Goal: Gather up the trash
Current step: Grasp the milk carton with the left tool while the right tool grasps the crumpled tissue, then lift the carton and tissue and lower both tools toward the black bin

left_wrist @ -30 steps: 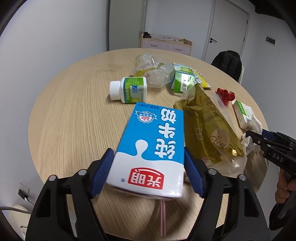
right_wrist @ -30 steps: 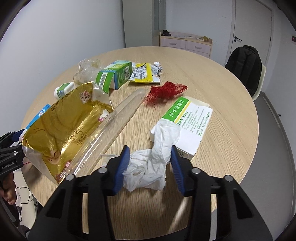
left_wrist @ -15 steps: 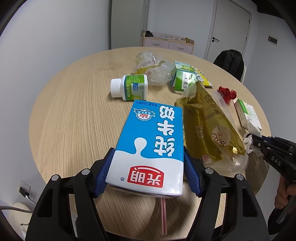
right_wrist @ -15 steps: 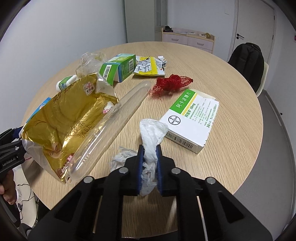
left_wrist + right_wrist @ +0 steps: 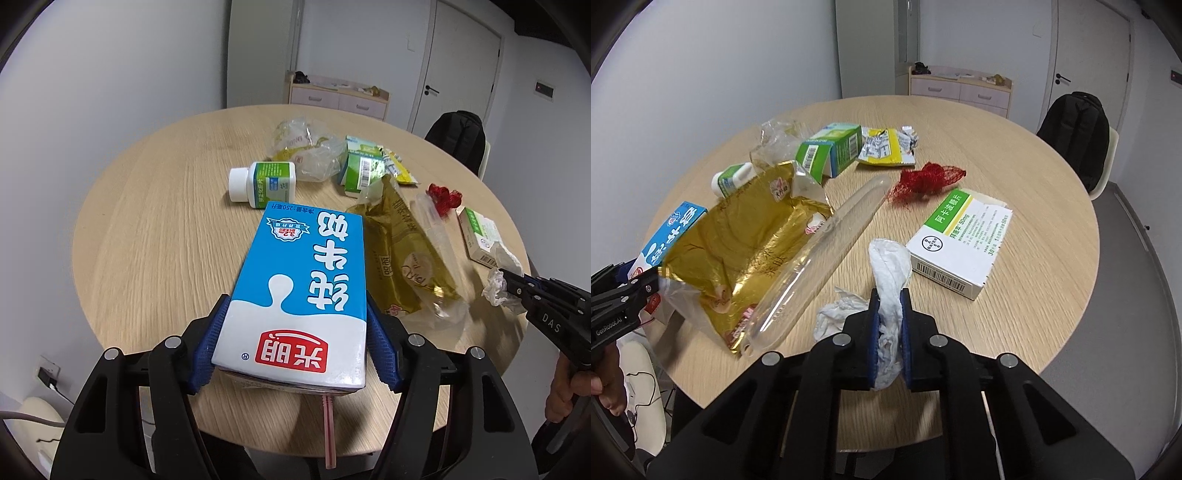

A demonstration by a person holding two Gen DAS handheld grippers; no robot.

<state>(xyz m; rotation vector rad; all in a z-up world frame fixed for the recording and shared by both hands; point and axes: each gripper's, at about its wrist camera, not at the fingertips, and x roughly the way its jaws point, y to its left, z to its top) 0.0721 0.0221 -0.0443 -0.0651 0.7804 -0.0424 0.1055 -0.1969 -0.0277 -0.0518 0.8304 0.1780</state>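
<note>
My left gripper is shut on a blue and white milk carton, its blue pads pressing both sides; a pink straw sticks out of the carton's near end. The same carton shows at the left edge of the right wrist view. My right gripper is shut on a crumpled white tissue, lifted a little above the round wooden table. From the left wrist view the right gripper pinches the tissue at the right.
On the table lie a gold foil bag, a clear plastic tube, a white and green medicine box, red netting, a green carton, a yellow wrapper, a white pill bottle and a crumpled clear bag. A chair with a black backpack stands at the far right.
My right gripper closed on the white tissue and raised it slightly off the table. The left gripper kept its hold on the milk carton with little movement.
</note>
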